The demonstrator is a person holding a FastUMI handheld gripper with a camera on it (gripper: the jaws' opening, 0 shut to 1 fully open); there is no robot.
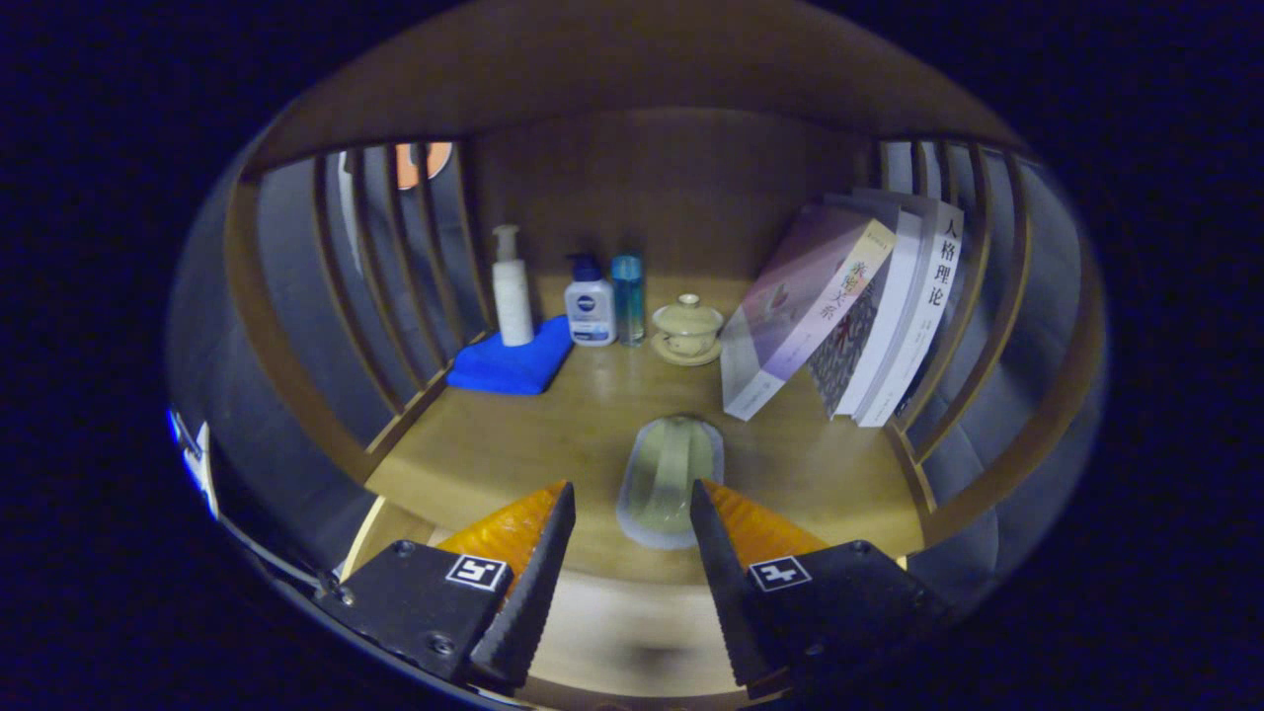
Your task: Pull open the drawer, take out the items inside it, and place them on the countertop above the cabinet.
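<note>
The gripper (pixel 632 513) is hovering with its fingers spread wide and gripping nothing, and the pale green dish (pixel 670 479) is lying flat on the countertop (pixel 474 444) just ahead between the tips, so it's probably been set down already. Further back, the books (pixel 849 306) are leaning on the slatted side, spines in Chinese, too small to trust. The pump bottle (pixel 591 308) is sitting beside a blue cloth (pixel 513 363).

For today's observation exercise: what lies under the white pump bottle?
The white pump bottle stands on a folded blue cloth on the wooden countertop. The wood beneath the cloth is covered. The hand-held gripper is open.
</note>
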